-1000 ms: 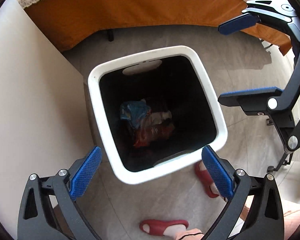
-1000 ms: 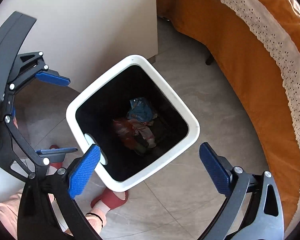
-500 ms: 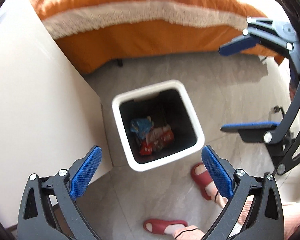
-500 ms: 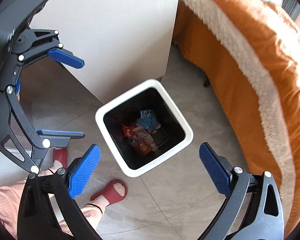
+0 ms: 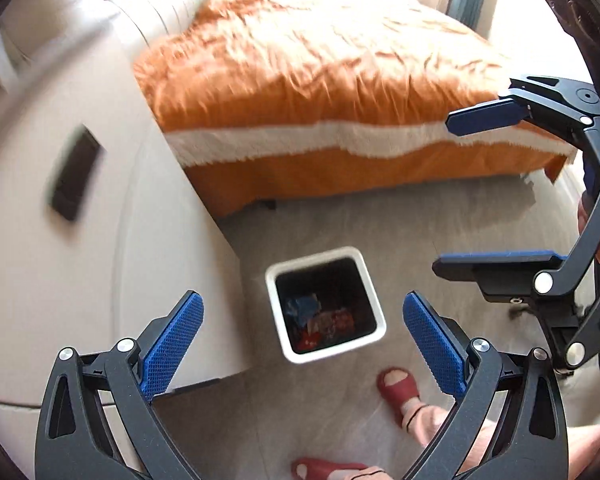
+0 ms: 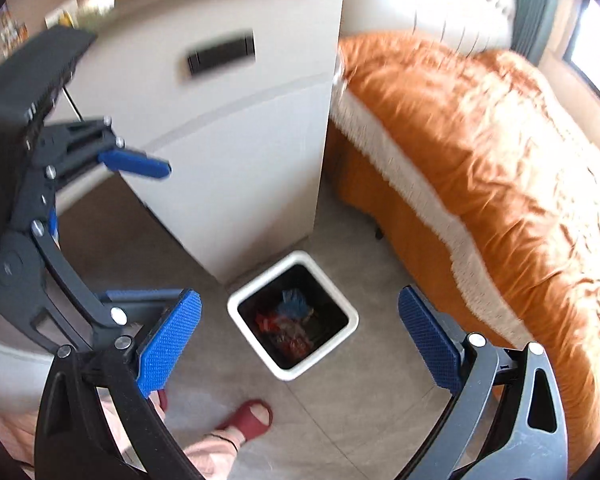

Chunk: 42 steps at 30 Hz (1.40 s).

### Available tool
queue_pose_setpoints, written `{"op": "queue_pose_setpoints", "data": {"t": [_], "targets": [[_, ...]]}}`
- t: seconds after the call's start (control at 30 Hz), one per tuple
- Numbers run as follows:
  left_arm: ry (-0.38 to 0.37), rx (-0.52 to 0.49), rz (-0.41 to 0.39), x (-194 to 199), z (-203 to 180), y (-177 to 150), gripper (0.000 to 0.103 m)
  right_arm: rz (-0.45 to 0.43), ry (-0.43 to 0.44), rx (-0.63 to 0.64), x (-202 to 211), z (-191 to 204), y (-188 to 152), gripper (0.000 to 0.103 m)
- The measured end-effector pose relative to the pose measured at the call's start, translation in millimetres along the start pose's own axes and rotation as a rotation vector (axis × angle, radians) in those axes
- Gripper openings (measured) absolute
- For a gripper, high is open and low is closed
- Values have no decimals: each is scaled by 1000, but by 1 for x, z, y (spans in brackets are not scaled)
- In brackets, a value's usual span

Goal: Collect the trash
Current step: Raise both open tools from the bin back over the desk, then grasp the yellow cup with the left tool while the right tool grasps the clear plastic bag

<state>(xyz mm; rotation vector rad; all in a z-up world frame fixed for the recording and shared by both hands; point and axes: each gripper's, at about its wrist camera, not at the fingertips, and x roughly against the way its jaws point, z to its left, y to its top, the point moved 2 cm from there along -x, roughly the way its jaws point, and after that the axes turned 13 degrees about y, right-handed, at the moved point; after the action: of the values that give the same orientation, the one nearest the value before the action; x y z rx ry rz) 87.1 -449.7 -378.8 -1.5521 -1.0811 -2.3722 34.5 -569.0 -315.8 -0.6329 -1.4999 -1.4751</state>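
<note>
A white square trash bin stands on the grey floor far below both grippers; it also shows in the right wrist view. Blue, red and white wrappers lie at its bottom, seen in the right wrist view too. My left gripper is open and empty, high above the bin. My right gripper is open and empty, also high above it. The right gripper shows at the right edge of the left wrist view, and the left gripper at the left of the right wrist view.
A white cabinet with a dark handle slot stands just left of the bin. A bed with an orange cover and white fringe lies behind it. The person's feet in red slippers stand on the floor near the bin.
Both grippers have risen well away from the bin, which now looks much smaller. More of the bed and cabinet has come into view. Both stay open and empty.
</note>
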Motion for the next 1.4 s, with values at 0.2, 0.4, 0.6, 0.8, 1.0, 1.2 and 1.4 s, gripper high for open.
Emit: {"op": "queue_pose_setpoints", "data": {"t": [0.2, 0.4, 0.6, 0.8, 1.0, 1.2, 1.4], "targets": [[104, 95, -69, 75, 38, 12, 98, -126, -20, 10, 60, 31, 40, 99], [211, 201, -125, 138, 90, 9, 98, -230, 6, 79, 93, 75, 88, 99], [294, 245, -175, 184, 141, 1, 98, -306, 35, 134, 108, 118, 134, 99], [354, 311, -199, 218, 190, -14, 98, -358, 42, 197, 113, 156, 169, 99], [395, 378, -226, 247, 234, -35, 98, -396, 60, 212, 111, 187, 194, 99], [462, 417, -239, 266, 273, -54, 98, -425, 104, 207, 99, 225, 216, 99], [522, 463, -219, 266, 315, -78, 98, -397, 151, 209, 67, 261, 238, 99]]}}
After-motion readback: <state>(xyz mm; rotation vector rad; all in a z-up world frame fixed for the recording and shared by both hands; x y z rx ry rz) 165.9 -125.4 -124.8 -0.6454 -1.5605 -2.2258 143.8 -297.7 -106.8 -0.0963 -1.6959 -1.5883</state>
